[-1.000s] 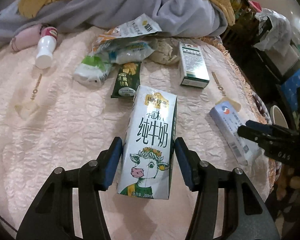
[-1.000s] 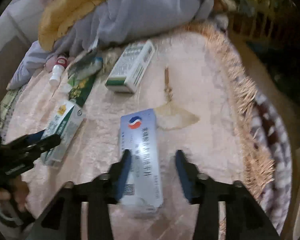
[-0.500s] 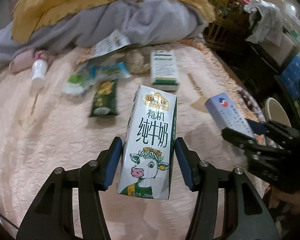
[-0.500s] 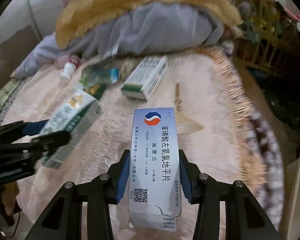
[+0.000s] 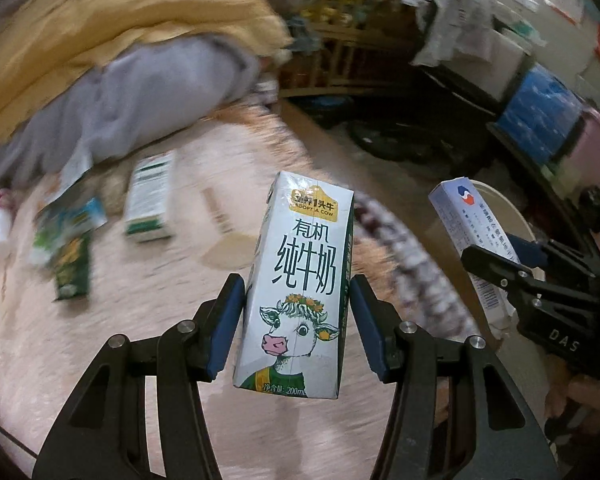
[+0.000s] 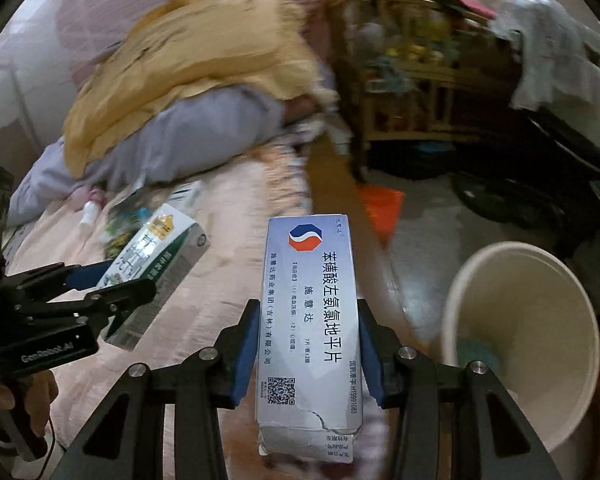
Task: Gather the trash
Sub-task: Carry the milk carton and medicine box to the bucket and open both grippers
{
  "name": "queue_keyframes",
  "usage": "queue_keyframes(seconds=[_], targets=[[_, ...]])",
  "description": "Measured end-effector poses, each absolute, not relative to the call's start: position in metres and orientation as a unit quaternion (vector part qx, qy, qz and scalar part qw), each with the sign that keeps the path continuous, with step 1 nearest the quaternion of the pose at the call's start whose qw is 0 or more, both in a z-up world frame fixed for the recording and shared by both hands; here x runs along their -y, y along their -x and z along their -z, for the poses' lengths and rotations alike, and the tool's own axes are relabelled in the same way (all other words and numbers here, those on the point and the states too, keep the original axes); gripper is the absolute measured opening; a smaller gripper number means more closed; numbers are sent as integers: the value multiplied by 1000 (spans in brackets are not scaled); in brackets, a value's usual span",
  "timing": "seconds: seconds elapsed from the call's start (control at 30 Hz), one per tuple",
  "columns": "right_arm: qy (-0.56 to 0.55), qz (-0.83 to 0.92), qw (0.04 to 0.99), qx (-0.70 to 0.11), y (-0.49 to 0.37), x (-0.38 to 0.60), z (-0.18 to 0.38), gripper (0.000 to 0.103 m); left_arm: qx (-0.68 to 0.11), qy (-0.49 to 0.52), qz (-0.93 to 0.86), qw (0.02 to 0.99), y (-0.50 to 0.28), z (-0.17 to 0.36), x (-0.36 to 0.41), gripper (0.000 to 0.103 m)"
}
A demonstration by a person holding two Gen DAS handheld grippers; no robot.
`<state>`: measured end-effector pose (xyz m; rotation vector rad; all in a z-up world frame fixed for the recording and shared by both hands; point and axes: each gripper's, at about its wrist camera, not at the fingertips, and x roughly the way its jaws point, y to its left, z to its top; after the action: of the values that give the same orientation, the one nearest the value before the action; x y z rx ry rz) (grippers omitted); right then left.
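My left gripper [image 5: 296, 320] is shut on a white milk carton [image 5: 300, 280] with a cow picture and holds it in the air over the bed's right edge. My right gripper [image 6: 306, 344] is shut on a pale blue medicine box [image 6: 310, 320] and holds it up beside the bed. The right gripper and its box [image 5: 472, 248] show at the right of the left wrist view. The left gripper and carton [image 6: 152, 264] show at the left of the right wrist view. A cream bin [image 6: 516, 328] stands on the floor at lower right, with something teal inside.
On the pink bedspread [image 5: 100, 340] lie a green-white box [image 5: 148, 200], a dark green packet [image 5: 72, 268], wrappers [image 5: 68, 220] and a small white bottle [image 5: 0, 228]. Yellow and grey bedding [image 5: 120, 60] is piled behind. A wooden rack [image 6: 412, 80] and clutter stand to the right.
Both grippers have lifted their boxes off the bed and swung right, toward the floor side. The cream bin has come into the right wrist view.
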<state>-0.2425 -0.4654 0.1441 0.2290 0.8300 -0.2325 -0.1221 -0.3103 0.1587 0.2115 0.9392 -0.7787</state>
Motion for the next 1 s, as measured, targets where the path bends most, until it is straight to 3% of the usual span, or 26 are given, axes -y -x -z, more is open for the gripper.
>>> queue_keyframes(seconds=[0.43,1.0], targets=[[-161,206,887,-382,316,559,-146,44,-434,-139,438,775,174,-161,424,53],[-207,262,860,-386,359,628,-120,44,-455,-143,483,735,203,-149,504,53]])
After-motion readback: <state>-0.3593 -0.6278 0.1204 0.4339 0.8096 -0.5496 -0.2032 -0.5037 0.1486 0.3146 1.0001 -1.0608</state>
